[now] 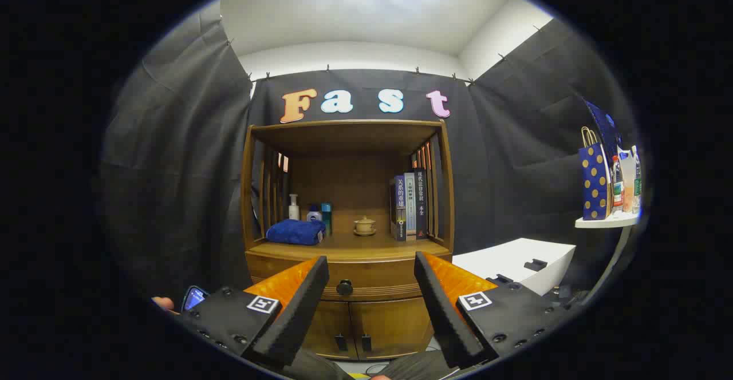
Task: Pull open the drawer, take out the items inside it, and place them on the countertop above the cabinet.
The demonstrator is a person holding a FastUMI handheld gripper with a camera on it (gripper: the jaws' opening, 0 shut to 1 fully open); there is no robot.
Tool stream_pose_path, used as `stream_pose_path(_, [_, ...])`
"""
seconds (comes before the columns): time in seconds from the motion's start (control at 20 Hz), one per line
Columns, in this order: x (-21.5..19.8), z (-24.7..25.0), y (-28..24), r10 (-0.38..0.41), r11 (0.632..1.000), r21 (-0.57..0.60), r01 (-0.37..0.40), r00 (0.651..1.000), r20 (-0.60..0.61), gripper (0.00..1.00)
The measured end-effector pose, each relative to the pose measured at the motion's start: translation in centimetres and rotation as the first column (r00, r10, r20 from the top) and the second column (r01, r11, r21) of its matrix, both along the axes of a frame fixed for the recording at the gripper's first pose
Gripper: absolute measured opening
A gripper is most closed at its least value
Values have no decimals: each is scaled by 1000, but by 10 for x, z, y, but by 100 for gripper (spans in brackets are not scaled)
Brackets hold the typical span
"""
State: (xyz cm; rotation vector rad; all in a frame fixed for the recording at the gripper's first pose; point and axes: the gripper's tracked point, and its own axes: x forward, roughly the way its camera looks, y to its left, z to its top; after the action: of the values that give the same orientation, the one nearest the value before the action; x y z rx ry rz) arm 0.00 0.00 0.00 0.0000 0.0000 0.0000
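Warm brown wooden cabinet (pixel 348 254), its drawer (pixel 366 281) the same brown with a dark round knob (pixel 344 287); a deep blue folded cloth (pixel 296 232) on the countertop (pixel 343 248); a navy gift bag (pixel 594 182) dotted gold on a white shelf (pixel 606 221); the gripper (pixel 371 271) with fingers spread wide ahead of the knob

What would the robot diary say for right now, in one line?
phase: approach | claw: open, empty | drawer knob: between fingers, beyond them, untouched | drawer: shut | countertop: towel, teacup, books
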Motion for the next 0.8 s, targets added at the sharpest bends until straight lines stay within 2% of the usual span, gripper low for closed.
stream_pose_path(0.8, [2,3,-5,-18,999,37,18,1000,-6,98])
